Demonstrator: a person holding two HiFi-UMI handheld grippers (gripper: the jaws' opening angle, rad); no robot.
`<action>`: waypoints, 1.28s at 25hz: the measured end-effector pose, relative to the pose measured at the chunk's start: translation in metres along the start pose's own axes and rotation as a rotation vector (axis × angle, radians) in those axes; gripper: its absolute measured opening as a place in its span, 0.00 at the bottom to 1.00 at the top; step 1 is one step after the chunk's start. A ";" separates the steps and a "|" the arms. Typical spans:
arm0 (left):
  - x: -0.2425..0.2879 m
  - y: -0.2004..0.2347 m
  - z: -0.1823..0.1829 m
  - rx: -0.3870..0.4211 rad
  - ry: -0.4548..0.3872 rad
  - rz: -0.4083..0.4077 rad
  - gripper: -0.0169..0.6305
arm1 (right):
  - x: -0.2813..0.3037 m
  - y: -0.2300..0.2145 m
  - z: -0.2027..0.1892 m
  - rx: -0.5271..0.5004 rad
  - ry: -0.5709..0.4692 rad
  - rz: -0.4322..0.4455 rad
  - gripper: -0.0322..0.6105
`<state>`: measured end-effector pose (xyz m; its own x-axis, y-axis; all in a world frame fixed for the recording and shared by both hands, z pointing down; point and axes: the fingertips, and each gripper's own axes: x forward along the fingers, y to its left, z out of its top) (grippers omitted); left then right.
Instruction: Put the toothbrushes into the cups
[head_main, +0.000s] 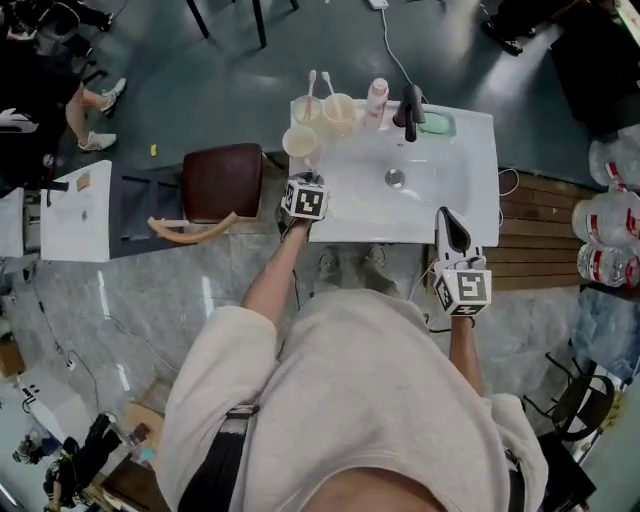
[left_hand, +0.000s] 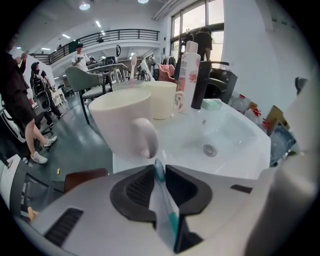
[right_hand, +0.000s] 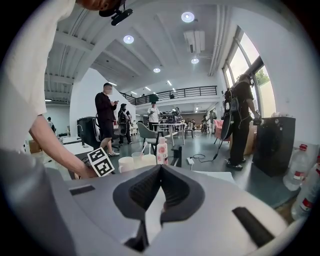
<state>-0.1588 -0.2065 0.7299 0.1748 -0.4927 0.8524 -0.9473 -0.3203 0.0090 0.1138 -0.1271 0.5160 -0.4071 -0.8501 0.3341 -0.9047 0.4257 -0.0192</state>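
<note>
A slim white-and-teal toothbrush (left_hand: 165, 205) sits pinched between the dark pads of the left gripper (left_hand: 159, 169), whose jaws stand narrow and closed on its handle. Its rounded blue-green end pokes out toward the handle of the nearest cup (left_hand: 122, 122), just in front of it. That cream mug stands at the front-left corner of the white basin (left_hand: 235, 135), with a second cup (left_hand: 162, 97) behind it. In the head view a third cup (head_main: 307, 108) beside that one holds two toothbrushes (head_main: 312, 82). A pink-printed bottle (left_hand: 187, 75) and a black tap (left_hand: 202, 85) line the basin's far edge. The brush looks light, stiff and smooth, the kind of thin plastic that may swivel or slide between flat pads. A hold around mid-handle, as here, seems best, leaving one end free to tip over the rim. The cups look light enough to be knocked over by a careless nudge. The right gripper (right_hand: 159, 172) hangs near the basin's front-right corner, jaws together with nothing between them, as the person (head_main: 350, 400) leans over the basin.
</note>
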 end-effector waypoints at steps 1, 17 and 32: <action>-0.001 -0.001 0.002 0.004 -0.001 0.001 0.13 | 0.000 0.000 0.001 -0.001 -0.001 0.001 0.05; -0.065 -0.003 0.024 -0.055 -0.206 -0.040 0.12 | 0.019 0.017 0.008 -0.025 -0.012 0.074 0.05; -0.186 0.020 0.039 -0.129 -0.485 -0.021 0.11 | 0.047 0.061 0.024 -0.057 -0.032 0.194 0.05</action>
<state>-0.1996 -0.1529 0.5512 0.2703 -0.8162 0.5107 -0.9622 -0.2472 0.1142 0.0367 -0.1486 0.5082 -0.5776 -0.7597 0.2988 -0.8008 0.5984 -0.0266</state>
